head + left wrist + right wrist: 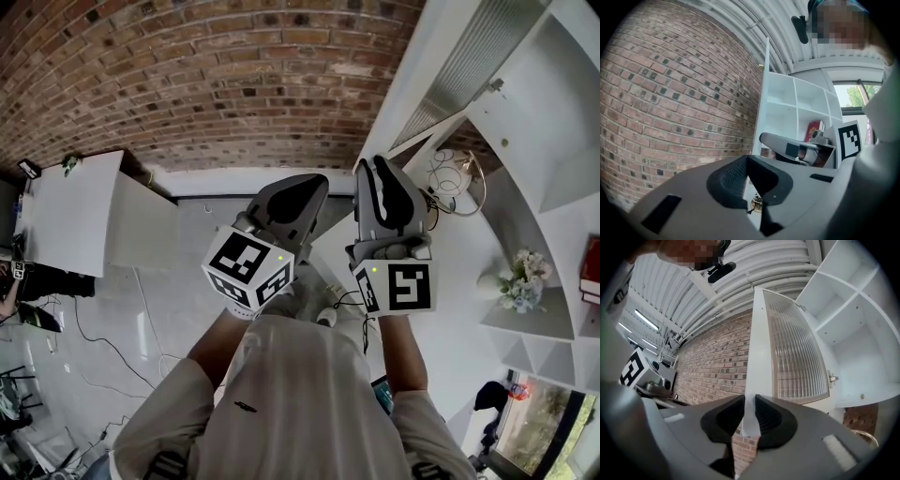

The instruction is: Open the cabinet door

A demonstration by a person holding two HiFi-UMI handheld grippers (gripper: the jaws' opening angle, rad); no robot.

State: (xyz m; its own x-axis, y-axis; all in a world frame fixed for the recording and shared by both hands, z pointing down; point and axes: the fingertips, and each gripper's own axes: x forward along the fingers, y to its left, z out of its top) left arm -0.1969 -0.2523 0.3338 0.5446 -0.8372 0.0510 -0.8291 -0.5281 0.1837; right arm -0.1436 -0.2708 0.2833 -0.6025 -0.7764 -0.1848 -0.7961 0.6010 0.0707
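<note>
**Brick wall (187, 84) behind, white cabinet door (799, 357) ajar**

The ribbed-glass door stands swung out from the shelves (862, 333). The right gripper (750, 401) pinches its white edge. The left gripper (746, 161) hangs beside it, jaws together, empty. The print on a red book (814, 130) is too small to read.

This looks like an indoor studio or test room dressed as a living space. It has a bare brick wall (187, 75), and a white shelf cabinet (562, 141) holds a flower vase (522, 281) and a red book (591, 267). Loose cables (103, 352) trail over the glossy white floor (197, 244), and strip lights (647, 319) hang overhead.
</note>
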